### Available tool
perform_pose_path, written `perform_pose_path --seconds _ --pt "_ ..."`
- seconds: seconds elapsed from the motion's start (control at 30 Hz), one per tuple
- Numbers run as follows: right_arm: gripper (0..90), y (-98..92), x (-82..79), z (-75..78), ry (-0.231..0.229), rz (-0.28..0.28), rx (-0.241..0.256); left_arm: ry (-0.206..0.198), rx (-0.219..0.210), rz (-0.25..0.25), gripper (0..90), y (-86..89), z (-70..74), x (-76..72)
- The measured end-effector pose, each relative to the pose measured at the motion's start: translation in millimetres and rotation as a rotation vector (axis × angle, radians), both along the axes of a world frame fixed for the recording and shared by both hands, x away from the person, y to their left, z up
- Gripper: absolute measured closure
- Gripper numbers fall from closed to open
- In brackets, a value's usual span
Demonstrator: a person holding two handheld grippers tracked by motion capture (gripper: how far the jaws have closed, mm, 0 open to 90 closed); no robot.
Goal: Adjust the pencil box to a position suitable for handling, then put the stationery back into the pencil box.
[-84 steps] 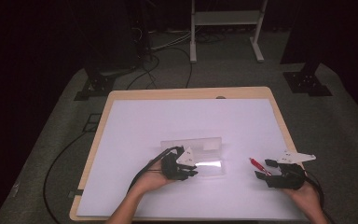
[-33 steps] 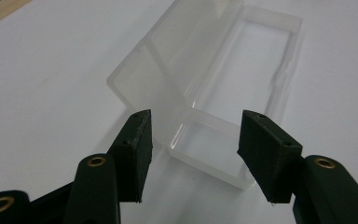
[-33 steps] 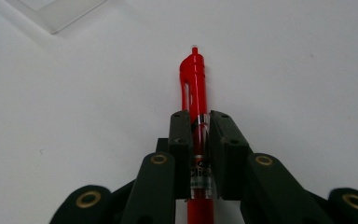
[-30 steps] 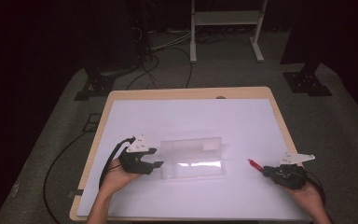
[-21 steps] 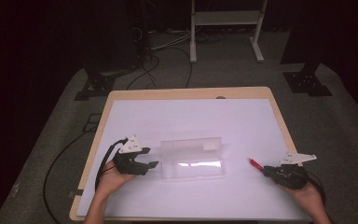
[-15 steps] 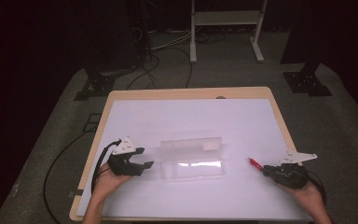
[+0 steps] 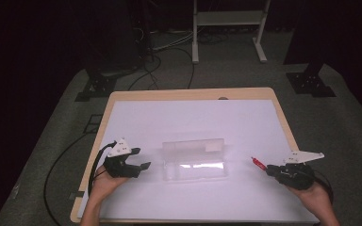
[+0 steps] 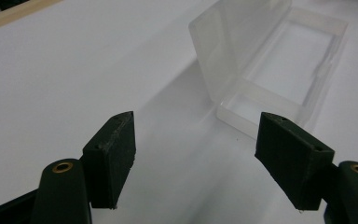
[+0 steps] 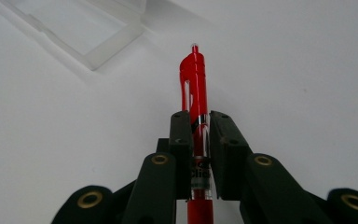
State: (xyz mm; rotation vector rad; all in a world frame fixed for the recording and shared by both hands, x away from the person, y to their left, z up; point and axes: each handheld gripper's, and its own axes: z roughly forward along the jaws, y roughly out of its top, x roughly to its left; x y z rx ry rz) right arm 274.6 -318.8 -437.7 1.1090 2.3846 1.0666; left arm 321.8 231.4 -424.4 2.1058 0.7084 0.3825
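A clear plastic box [image 7: 195, 160] lies open in the middle of the white table top, its lid standing up at the back; it also shows as the clear box [image 8: 272, 70] and as a corner of the box [image 9: 98, 32]. It looks empty. My left gripper [image 7: 139, 168] rests left of it, open, with nothing between its jaws [image 8: 205, 163]. At the right, my right gripper [image 7: 271, 170] is shut on a red pen [image 9: 195, 88], whose red end [image 7: 258, 163] points toward the box from a short way off.
The white sheet [image 7: 193, 127] covers a wooden table [image 7: 188, 94]. Beyond its far edge, on dark carpet, run cables [image 7: 155, 52] and stand a white frame's legs [image 7: 226, 28] and black stand bases [image 7: 311, 82].
My left gripper has let go of the box and drawn back to the left, away from it. The right gripper has stayed in place with the pen.
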Motion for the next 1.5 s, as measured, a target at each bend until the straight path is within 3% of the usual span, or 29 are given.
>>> perform_pose_path --seconds 0.23,0.57,0.7,0.83,1.5 --pt "78.9 9.7 -3.6 15.5 -0.025 0.027 -0.022 -0.009 -0.018 0.028 21.3 7.7 0.7 -0.8" --pt "78.9 22.3 2.9 37.0 -0.043 0.081 0.030 -0.010 -0.023 0.064 18.9 14.0 -2.5 -0.1" --pt "78.9 27.2 6.7 44.3 -0.041 0.099 0.016 -0.013 -0.029 0.079 17.2 15.0 -3.2 0.2" --pt "78.8 33.0 11.1 49.0 -0.044 0.122 0.002 -0.008 -0.030 0.083 16.2 14.4 -5.0 1.3" --pt "78.9 76.5 27.4 69.6 -0.069 0.269 0.029 -0.005 -0.041 0.099 15.1 21.1 -6.1 0.7"
